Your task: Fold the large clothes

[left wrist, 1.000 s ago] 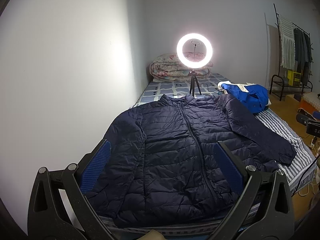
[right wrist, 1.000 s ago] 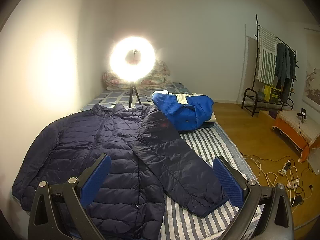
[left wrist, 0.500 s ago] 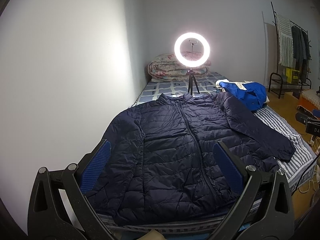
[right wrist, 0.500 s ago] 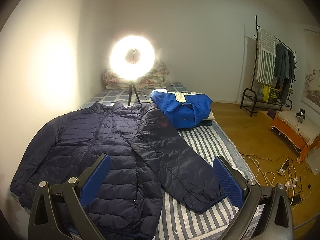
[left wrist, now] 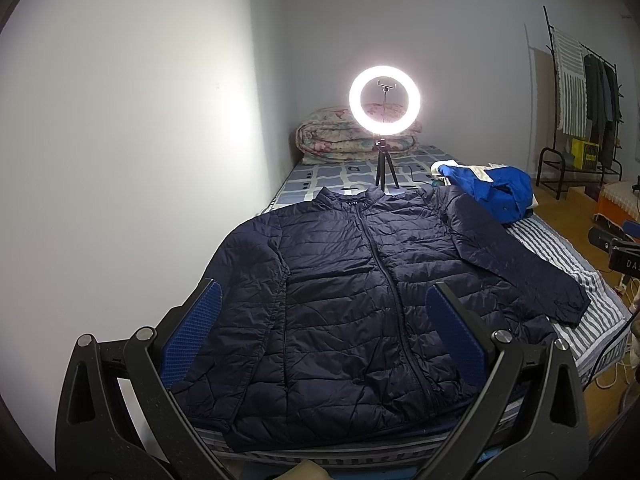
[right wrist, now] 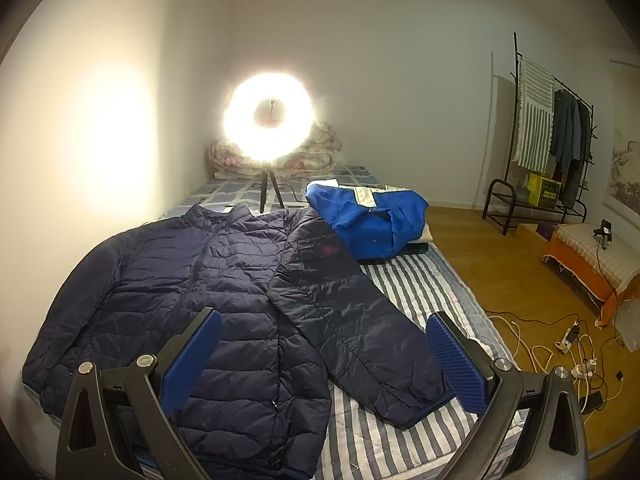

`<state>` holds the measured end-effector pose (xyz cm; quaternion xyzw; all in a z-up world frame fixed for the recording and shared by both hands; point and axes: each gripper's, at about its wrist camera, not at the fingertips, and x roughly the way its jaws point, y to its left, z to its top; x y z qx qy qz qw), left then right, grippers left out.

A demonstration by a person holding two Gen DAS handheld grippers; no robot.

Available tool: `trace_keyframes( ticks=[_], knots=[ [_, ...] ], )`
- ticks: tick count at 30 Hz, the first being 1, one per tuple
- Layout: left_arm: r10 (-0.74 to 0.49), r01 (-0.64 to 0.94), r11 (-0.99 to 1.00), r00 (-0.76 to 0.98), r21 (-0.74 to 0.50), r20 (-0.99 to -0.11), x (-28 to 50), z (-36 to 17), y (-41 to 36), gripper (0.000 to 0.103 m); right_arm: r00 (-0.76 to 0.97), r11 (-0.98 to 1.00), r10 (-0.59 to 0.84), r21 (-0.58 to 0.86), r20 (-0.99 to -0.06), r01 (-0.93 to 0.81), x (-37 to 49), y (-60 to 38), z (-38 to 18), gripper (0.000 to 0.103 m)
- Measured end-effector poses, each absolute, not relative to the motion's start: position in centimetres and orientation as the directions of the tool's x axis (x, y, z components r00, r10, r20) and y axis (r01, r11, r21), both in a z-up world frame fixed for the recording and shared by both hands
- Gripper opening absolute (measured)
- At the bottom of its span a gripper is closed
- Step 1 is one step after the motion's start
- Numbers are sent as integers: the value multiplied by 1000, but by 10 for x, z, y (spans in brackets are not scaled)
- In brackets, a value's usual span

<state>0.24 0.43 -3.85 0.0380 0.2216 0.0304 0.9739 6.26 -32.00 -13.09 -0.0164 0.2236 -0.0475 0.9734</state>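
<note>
While both tongs hang in the air above the foot of the striped bed (right wrist: pixel 416 292), neither touches anything: the left gripper (left wrist: pixel 322 344) has its blue-padded fingers (left wrist: pixel 192 338) spread wide over the lower half of the dark navy quilted puffer jacket (left wrist: pixel 360 292), and the right gripper (right wrist: pixel 324 364) is spread just as wide over the jacket's hem and its outstretched sleeve (right wrist: pixel 360 332).

That jacket (right wrist: pixel 192 300) lies flat and front-up across the bed, zipped, collar toward the head end and hem at the foot edge. One sleeve lies close along the body on the wall side; the other slants out toward the open side edge, its cuff resting on the bare stripes.

Beyond the collar a glowing ring light on a small black tripod (left wrist: pixel 385 104) stands on the bed, with a folded floral quilt (left wrist: pixel 336 140) behind it at the head end. A crumpled bright blue jacket (right wrist: pixel 372 220) sits near the side edge, just beside the navy shoulder. Off the bed, a black clothes rack with hanging garments (right wrist: pixel 560 140) stands against the far wall, and white cables (right wrist: pixel 560 344) trail over the wooden floor.
</note>
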Motion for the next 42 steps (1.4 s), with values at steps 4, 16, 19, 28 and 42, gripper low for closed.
trace_keyframes(
  ticks=[4,16,19,28,42],
  knots=[
    [77,-44,995,900,87,-429,2,-38,4,103,896,995,-99,-54,-433,84,63,-320,-131,103],
    [95,-70,995,893,72,-441,10,-39,21,103,894,993,-117,-73,-432,94,64,-312,-131,103],
    [109,-87,994,893,70,-436,10,-39,27,103,894,992,-122,-78,-431,98,63,-309,-131,103],
    [145,-122,989,880,79,-453,6,-48,45,103,896,993,-95,-100,-434,57,64,-290,-132,103],
    [228,-213,973,866,85,-444,-13,-58,90,103,907,990,-11,-130,-421,-48,75,-223,-128,103]
  ],
)
